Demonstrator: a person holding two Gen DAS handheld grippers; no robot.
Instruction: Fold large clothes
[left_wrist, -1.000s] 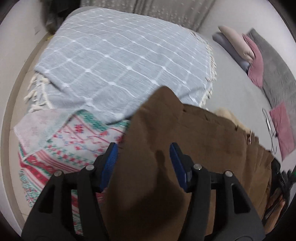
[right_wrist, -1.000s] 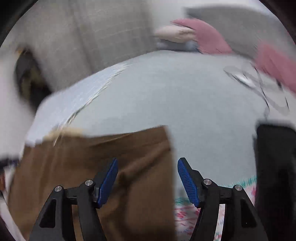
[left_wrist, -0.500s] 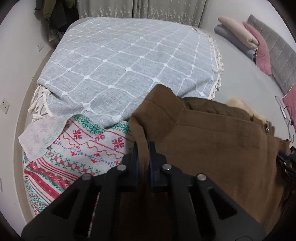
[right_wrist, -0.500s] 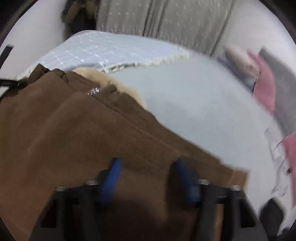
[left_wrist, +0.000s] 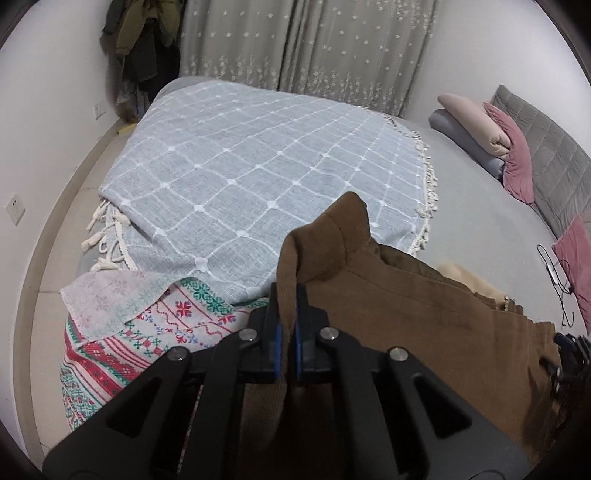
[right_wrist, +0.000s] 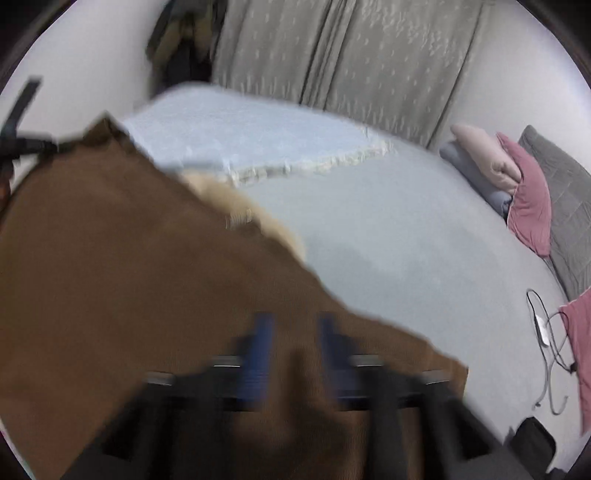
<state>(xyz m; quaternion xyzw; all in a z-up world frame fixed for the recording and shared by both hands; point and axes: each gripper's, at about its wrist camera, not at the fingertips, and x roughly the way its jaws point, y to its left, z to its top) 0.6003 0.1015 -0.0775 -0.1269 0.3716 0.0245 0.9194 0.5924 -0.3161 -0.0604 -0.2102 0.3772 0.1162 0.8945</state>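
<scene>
While left fingers (left_wrist: 286, 310) pinch the brown garment (left_wrist: 424, 325), opening right fingers (right_wrist: 295, 354) straddle its fold.

I see a pale blue checked blanket (left_wrist: 258, 177) with white tassels spread over the grey bed (left_wrist: 480, 229), a red-and-green patterned cloth (left_wrist: 147, 332) beside it, stacked pillows (left_wrist: 480, 129) by the grey headboard (left_wrist: 546, 147), starred curtains (left_wrist: 314, 44) behind, and a cable (right_wrist: 546, 332).

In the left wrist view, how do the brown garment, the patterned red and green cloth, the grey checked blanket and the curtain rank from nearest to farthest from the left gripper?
1. Brown garment, clamped in the left gripper.
2. Patterned red and green cloth, just left.
3. Grey checked blanket, spread ahead.
4. Curtain, at the far wall.
</scene>
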